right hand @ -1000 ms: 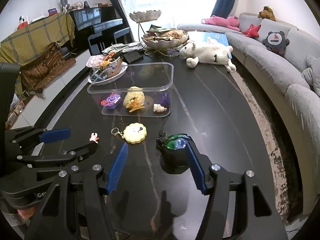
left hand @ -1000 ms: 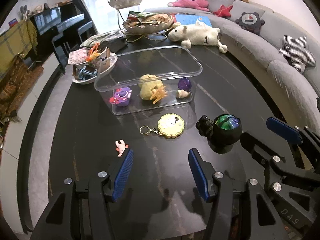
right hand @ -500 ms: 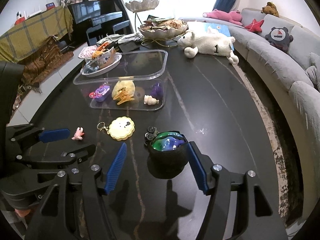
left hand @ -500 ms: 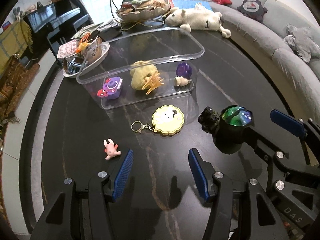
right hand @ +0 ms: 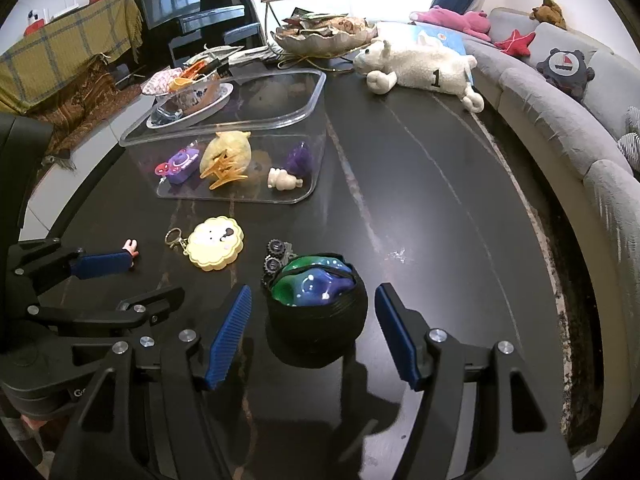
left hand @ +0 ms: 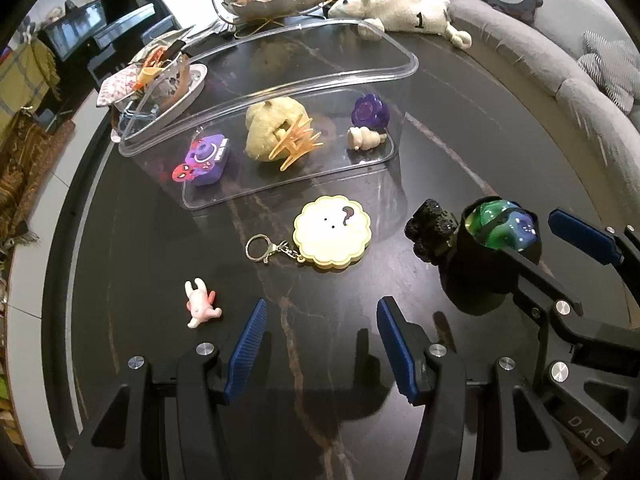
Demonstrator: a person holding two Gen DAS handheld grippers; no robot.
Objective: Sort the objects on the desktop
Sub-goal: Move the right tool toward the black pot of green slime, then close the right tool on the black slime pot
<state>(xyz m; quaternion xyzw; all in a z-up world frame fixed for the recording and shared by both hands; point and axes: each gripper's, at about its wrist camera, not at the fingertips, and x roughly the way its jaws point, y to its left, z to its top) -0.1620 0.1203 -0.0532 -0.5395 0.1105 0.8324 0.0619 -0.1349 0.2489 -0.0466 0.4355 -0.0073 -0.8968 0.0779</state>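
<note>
On the dark table a black cup (right hand: 318,322) holding a green and blue lump stands between the blue pads of my open right gripper (right hand: 314,334), untouched on both sides. The same black cup (left hand: 494,248) shows at the right of the left wrist view, with a small black toy (left hand: 431,229) beside it. My left gripper (left hand: 320,344) is open over bare table, below a yellow flower keychain (left hand: 332,232) and right of a tiny pink rabbit figure (left hand: 200,306). A clear plastic box (left hand: 280,128) behind them holds several small toys.
A white plush sheep (right hand: 424,68) lies at the far side, near a tiered metal dish (right hand: 324,32) and a cluttered plate (right hand: 188,96). A grey sofa (right hand: 560,120) curves along the right table edge. Bare tabletop (right hand: 420,220) stretches right of the box.
Both grippers have moved forward over the table. The black cup now sits deeper between the right gripper's open fingers; the keychain and rabbit are closer to the left gripper.
</note>
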